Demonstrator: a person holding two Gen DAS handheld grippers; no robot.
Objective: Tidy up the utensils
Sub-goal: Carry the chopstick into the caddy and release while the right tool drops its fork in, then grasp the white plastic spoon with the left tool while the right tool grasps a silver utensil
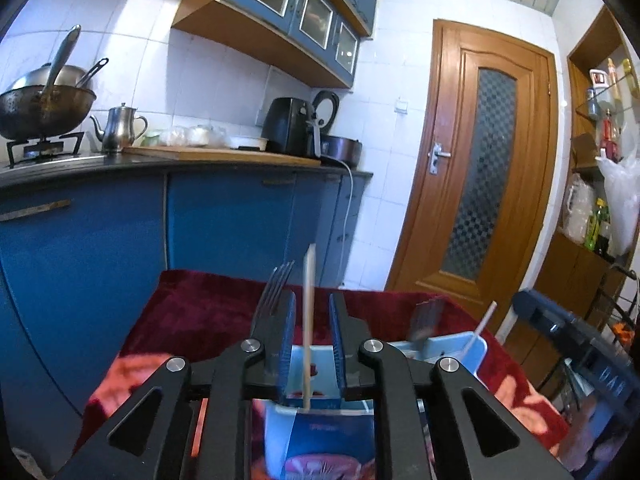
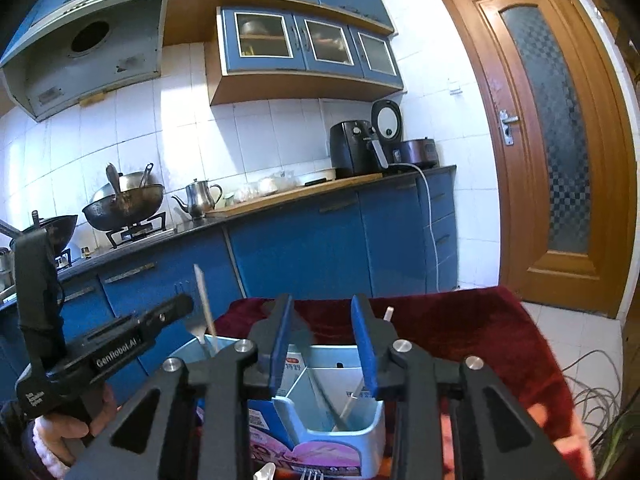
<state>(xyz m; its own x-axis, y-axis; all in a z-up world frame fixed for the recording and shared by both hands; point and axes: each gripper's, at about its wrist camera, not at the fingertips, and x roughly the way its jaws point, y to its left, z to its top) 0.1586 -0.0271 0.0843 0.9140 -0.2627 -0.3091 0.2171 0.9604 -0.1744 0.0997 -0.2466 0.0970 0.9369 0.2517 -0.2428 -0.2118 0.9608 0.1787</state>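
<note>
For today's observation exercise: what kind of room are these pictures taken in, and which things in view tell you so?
Most likely a home kitchen. A wok sits on a gas burner, a metal teapot stands on the counter, and blue cabinets hang on the tiled wall.

White tiled wall, blue cupboards (some with glass doors), brown wooden door, dark red cloth on the tabletop

Quick count: one light blue utensil holder, one wooden chopstick, one fork standing upright, one white straw. On the kitchen surface there's one steel teapot, two woks and one black air fryer.
</note>
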